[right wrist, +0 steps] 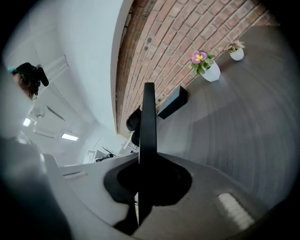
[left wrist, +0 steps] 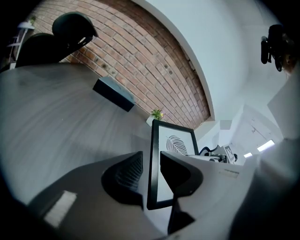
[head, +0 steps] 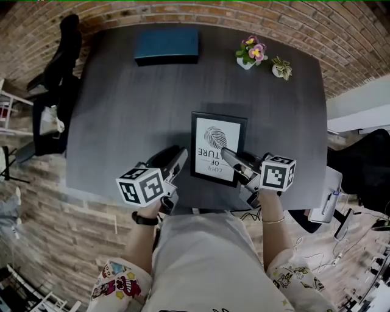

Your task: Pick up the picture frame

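Clamping the thin black edge of the black-bordered rectangular picture frame (right wrist: pixel 149 117), the jaws of the right gripper (right wrist: pixel 147 161) stand fully together on it; in the right gripper view the frame shows edge-on, rising straight out from between them. The jaws of the left gripper (left wrist: pixel 152 173) stand partly apart and straddle the opposite long edge. The black border lies between the two pads, close against one with a slight gap at the other, so this side reads as not clamped.

The frame holds a white print with a dark fingerprint-like oval and some lettering. It lies directly ahead of both grippers, its long axis running away from the person toward the brick wall (head: pixel 201 13), and each gripper meets a long side near the person's end. It appears tilted up off the dark grey wood-grain tabletop (head: pixel 134 109); whether its far end touches cannot be told. Both hands are equally near, and the lift probably turns on the left jaws closing on their edge.

Well beyond the frame stand a dark blue flat box (head: pixel 166 46), a white pot of pink and yellow flowers (head: pixel 251 53) and a smaller potted plant (head: pixel 281 68). None is in the way.
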Demonstrator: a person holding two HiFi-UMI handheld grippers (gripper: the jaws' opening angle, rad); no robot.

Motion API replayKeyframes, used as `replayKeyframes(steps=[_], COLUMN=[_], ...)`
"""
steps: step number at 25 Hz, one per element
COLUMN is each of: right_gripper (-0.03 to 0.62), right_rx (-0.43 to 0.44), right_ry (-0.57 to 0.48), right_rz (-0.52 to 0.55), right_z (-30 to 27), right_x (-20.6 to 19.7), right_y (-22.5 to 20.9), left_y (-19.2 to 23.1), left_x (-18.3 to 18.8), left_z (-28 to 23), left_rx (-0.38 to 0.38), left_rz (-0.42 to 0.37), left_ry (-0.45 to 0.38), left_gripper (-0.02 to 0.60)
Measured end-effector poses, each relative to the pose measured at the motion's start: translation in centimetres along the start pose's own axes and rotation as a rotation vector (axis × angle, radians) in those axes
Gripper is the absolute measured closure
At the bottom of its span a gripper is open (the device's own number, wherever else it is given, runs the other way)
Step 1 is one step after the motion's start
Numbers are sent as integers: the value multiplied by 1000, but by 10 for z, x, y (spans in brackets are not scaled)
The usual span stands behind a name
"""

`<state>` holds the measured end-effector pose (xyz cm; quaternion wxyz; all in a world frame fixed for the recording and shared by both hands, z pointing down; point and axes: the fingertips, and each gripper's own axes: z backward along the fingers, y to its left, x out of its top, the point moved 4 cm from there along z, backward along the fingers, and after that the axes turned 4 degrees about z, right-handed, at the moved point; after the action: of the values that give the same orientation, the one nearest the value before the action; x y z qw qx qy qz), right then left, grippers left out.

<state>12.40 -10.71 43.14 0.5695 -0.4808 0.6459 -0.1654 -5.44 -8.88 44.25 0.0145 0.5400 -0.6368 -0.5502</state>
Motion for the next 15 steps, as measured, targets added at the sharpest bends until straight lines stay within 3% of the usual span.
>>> replayKeyframes(steps=[7, 15], right_gripper=[581, 580], right_rx=[-66, -205], right_ry=[-70, -160], right_rz=[199, 443], right_z=[20, 53], right_x=[25, 48], right_y=[33, 66], left_y=[-32, -68], left_x=[26, 50], left_z=[23, 45], left_rx=[1, 36], left_rz=[-161, -359], left_ry=[-82, -178], left_gripper=[462, 496])
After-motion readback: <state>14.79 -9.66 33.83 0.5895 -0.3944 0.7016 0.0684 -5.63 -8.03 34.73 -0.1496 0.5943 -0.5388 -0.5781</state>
